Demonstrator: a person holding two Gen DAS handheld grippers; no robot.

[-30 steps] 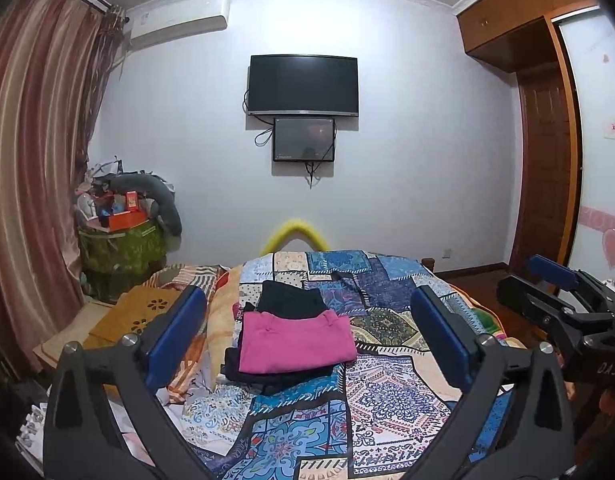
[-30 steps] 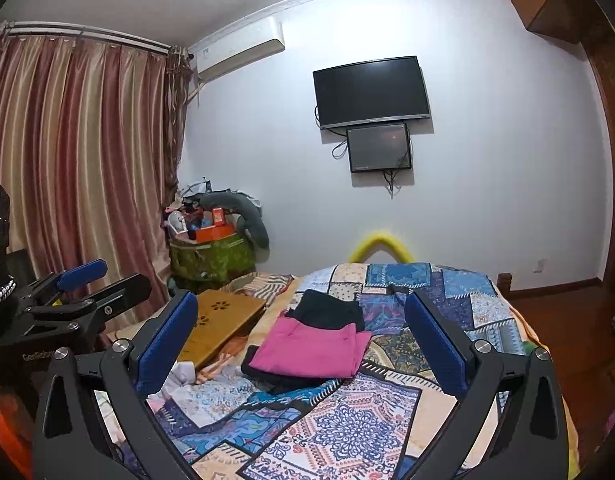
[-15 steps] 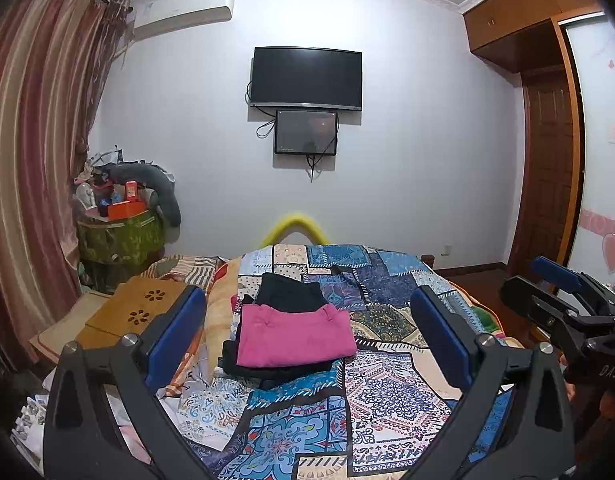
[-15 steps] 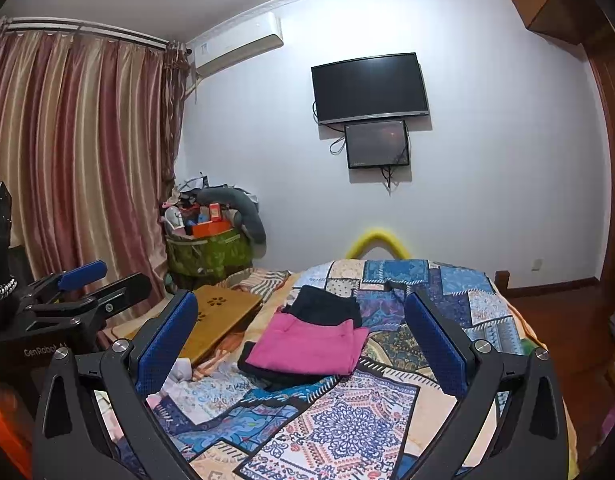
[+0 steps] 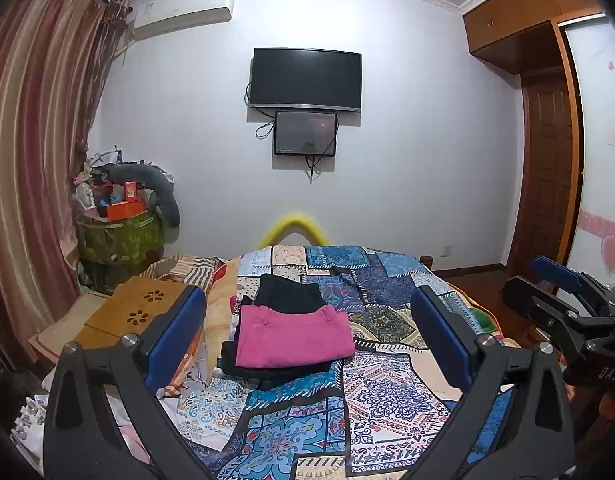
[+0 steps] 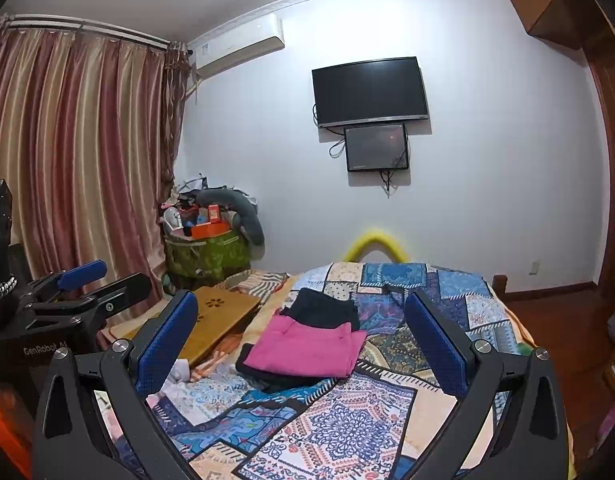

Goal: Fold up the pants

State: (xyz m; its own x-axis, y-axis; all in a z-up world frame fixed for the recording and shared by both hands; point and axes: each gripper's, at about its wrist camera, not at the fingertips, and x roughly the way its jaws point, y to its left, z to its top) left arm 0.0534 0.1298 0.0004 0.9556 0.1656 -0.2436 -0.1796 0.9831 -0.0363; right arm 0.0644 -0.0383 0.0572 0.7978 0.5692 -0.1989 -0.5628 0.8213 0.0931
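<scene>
Folded pink pants [image 5: 293, 336] [image 6: 307, 346] lie on top of a stack of folded dark garments [image 5: 287, 294] [image 6: 323, 310] on the patchwork bedspread [image 5: 383, 392] [image 6: 347, 420]. My left gripper [image 5: 307, 336] is open and empty, held above the near part of the bed, well short of the stack. My right gripper [image 6: 301, 336] is open and empty, also back from the stack. The right gripper shows at the right edge of the left wrist view [image 5: 563, 300]; the left gripper shows at the left edge of the right wrist view [image 6: 87, 292].
A wooden lap desk [image 5: 135, 312] [image 6: 219, 320] lies on the bed's left side. A cluttered green-covered stand [image 5: 119, 232] and curtains [image 5: 39, 160] are at the left. A TV [image 5: 306, 78] hangs on the far wall. A wooden door [image 5: 547, 168] is at the right.
Both grippers have tilted slightly, so the bed and stack sit a little lower and the wall higher in view. The pants stack has not moved. Both grippers stay open.
</scene>
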